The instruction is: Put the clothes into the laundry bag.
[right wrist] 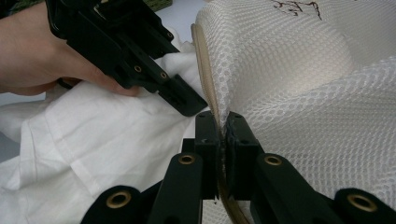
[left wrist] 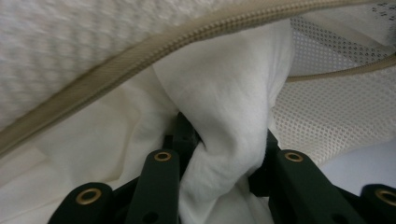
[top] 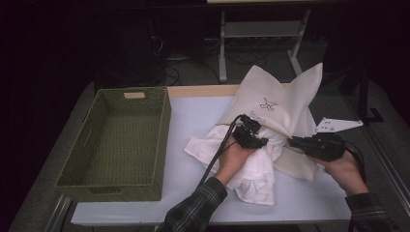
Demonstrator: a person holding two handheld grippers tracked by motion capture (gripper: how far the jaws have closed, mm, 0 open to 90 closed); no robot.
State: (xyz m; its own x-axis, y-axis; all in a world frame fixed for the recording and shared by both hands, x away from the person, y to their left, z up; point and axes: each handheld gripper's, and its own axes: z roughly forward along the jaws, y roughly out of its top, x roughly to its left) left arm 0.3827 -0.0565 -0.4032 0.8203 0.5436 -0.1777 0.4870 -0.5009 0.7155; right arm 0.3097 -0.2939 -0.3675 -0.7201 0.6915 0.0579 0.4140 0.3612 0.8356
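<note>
Nearest you, your left gripper (top: 255, 137) is clamped on a bunched fold of the white garment (top: 251, 171), which spills toward six o'clock on the table (top: 193, 121). The mesh laundry bag (top: 280, 101) rises at one o'clock from those jaws, its zippered mouth (left wrist: 140, 60) arching just above the fold. At three o'clock, your right gripper (top: 295, 142) is pinched tight on the bag's zipper edge (right wrist: 205, 70), holding the mouth up. The next push likely runs toward one o'clock, inside. The wicker basket (top: 77, 150) sits well apart at nine.
</note>
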